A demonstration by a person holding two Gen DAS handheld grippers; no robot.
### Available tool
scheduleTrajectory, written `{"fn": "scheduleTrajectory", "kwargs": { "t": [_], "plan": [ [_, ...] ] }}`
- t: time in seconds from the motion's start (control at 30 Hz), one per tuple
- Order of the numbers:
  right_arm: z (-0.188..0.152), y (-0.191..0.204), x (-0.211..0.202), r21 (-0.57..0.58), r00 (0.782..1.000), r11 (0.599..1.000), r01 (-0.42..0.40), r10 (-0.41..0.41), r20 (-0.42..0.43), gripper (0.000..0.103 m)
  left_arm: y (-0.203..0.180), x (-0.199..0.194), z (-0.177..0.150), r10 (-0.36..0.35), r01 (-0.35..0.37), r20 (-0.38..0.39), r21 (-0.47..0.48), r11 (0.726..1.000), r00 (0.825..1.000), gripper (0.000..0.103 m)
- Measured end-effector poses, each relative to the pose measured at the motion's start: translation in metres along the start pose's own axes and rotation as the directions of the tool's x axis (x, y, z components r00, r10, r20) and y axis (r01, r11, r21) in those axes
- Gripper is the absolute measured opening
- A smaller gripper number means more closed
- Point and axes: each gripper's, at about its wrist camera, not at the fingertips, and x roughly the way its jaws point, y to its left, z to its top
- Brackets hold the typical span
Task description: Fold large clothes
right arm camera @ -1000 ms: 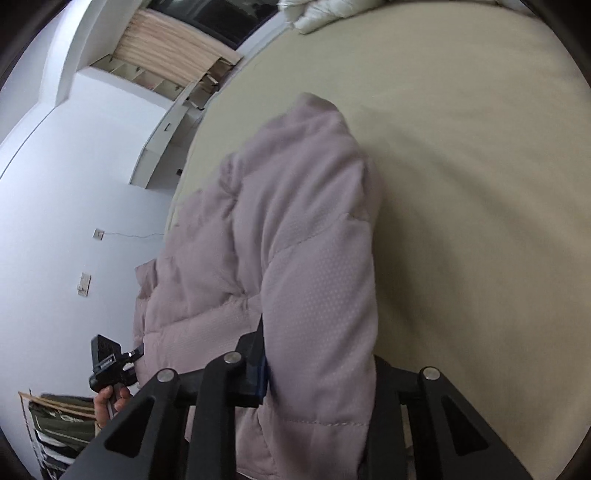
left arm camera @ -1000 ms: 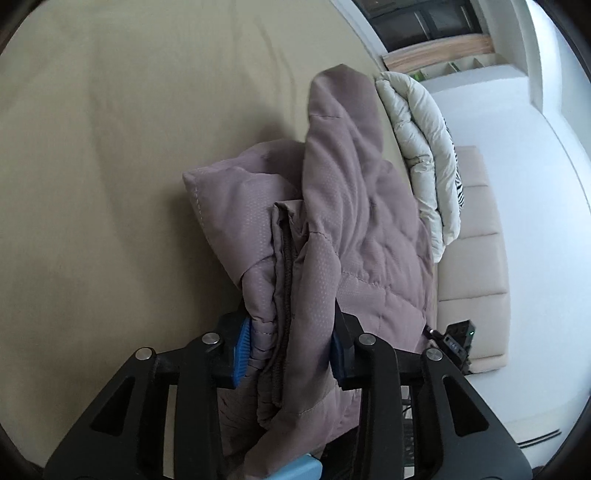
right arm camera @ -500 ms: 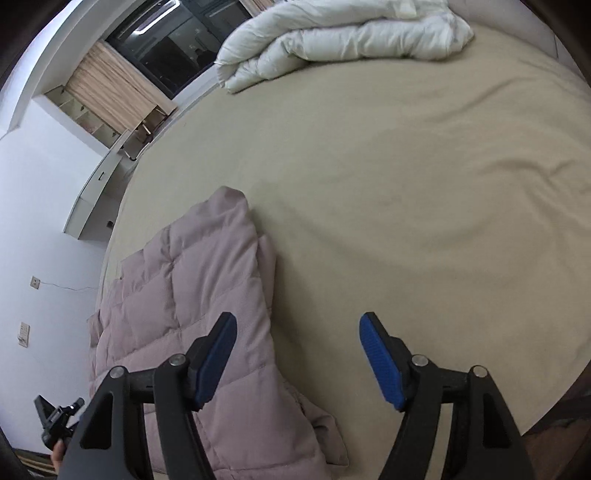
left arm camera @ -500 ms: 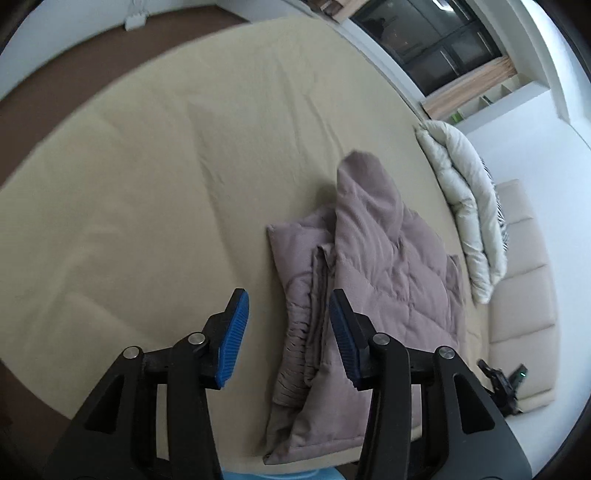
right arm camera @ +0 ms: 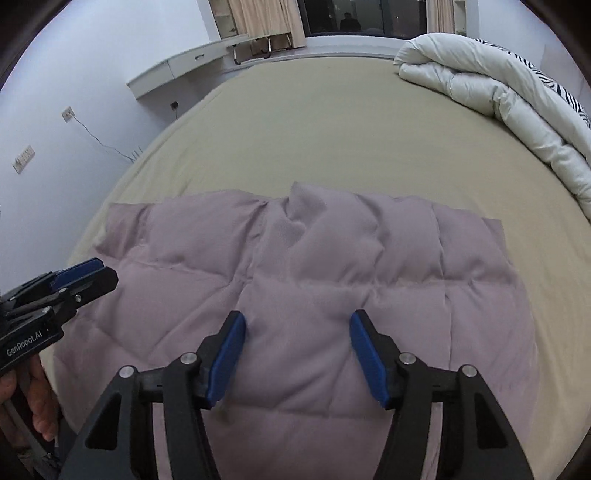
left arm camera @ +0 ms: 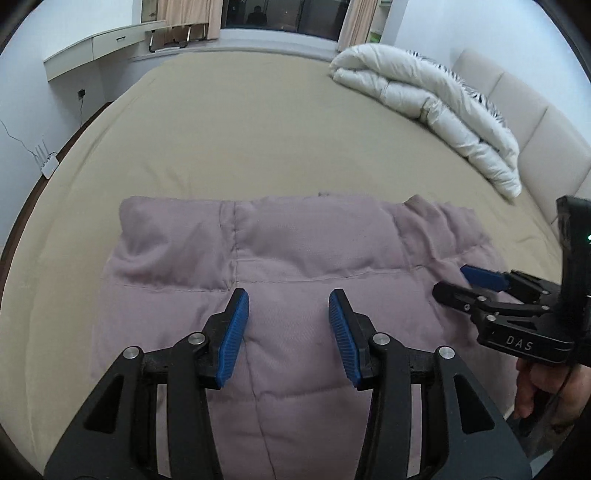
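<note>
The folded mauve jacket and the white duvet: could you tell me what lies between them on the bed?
Only bare tan sheet separates jacket from duvet, shown in both wrist views.

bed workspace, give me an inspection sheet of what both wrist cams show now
surface: tan bed sheet, smooth with faint creases
job's things: mauve puffer jacket lying folded flat near the front edge of the bed, some puckers along its far edge
clutter: white duvet bundled at the far right by the padded headboard
grippers: left gripper open, over the jacket, holding nothing; right gripper open, over the jacket, holding nothing
cables: thin wire running down the left wall from an outlet
surroundings: white wall shelf, curtains, dark window, router on the floor
</note>
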Motion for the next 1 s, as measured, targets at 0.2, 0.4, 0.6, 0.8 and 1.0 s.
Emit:
{"fn": "scheduleTrajectory", "kwargs": {
  "t": [0.2, 0.4, 0.6, 0.8, 1.0],
  "plan": [
    [0.027, -0.028, 0.035, 0.054, 1.000, 0.999, -0.007, 0.008, -0.010, 0.067, 0.022, 0.053, 0.020, 0.044, -0.045, -0.014, -0.028, 0.999, 0.999, 0.044],
    [0.030, -0.063, 0.053, 0.121, 0.995, 0.988, -0.094, 0.088, 0.054, 0.067, 0.047, 0.073, 0.022, -0.028, 0.027, -0.003, -0.077, 0.997, 1.000, 0.044],
    [0.036, -0.065, 0.076, 0.127, 0.997, 0.989, -0.073, 0.068, 0.046, 0.067, 0.064, 0.089, 0.024, -0.033, 0.031, -0.017, -0.097, 0.995, 0.999, 0.044],
    [0.043, -0.069, 0.093, 0.139, 0.997, 0.988, -0.070, 0.064, 0.048, 0.068, 0.088, 0.132, 0.033, -0.059, 0.056, -0.019, -0.137, 0.989, 0.998, 0.044],
    [0.049, -0.074, 0.083, 0.171, 0.994, 0.980, -0.103, 0.096, 0.048, 0.067, 0.100, 0.132, 0.031, -0.058, 0.054, -0.025, -0.153, 0.987, 0.998, 0.044]
  ]
}}
